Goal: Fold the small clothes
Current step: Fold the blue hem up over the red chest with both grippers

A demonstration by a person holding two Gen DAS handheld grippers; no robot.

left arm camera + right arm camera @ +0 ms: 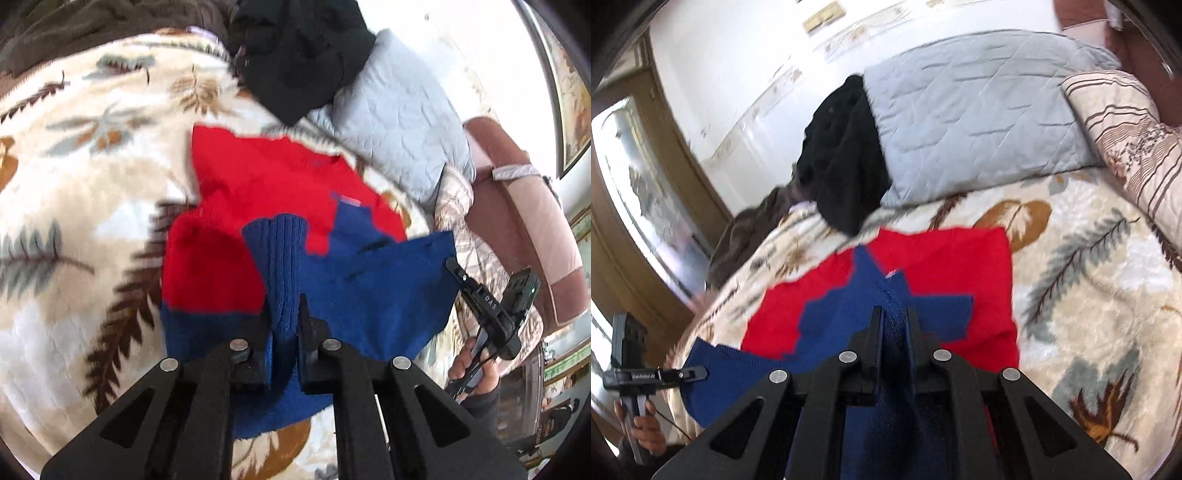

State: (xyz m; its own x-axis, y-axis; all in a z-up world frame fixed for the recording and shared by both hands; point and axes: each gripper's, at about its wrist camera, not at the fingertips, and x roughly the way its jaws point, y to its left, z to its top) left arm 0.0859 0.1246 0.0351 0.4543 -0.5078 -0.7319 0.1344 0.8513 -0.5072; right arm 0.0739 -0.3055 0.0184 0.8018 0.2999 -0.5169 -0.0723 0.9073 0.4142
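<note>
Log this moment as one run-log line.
left gripper: shut on sweater | right gripper: shut on sweater | sweater: blue edge lifted off blanket

One sweater (266,192), two grippers (one pillow (979,122))

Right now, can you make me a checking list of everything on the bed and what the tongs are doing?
Surface: leaf-patterned blanket covering the bed.
Job's things: red and blue sweater, blue edge lifted off the blanket.
Clutter: black garment, grey quilted pillow, patterned pillow, brown fabric.
Grippers: left tongs shut on blue knit; right tongs shut on blue knit.
Cables: thin dark cord by the right hand's handle.
Surroundings: white wall, wood-framed glass, pink-brown headboard.
</note>
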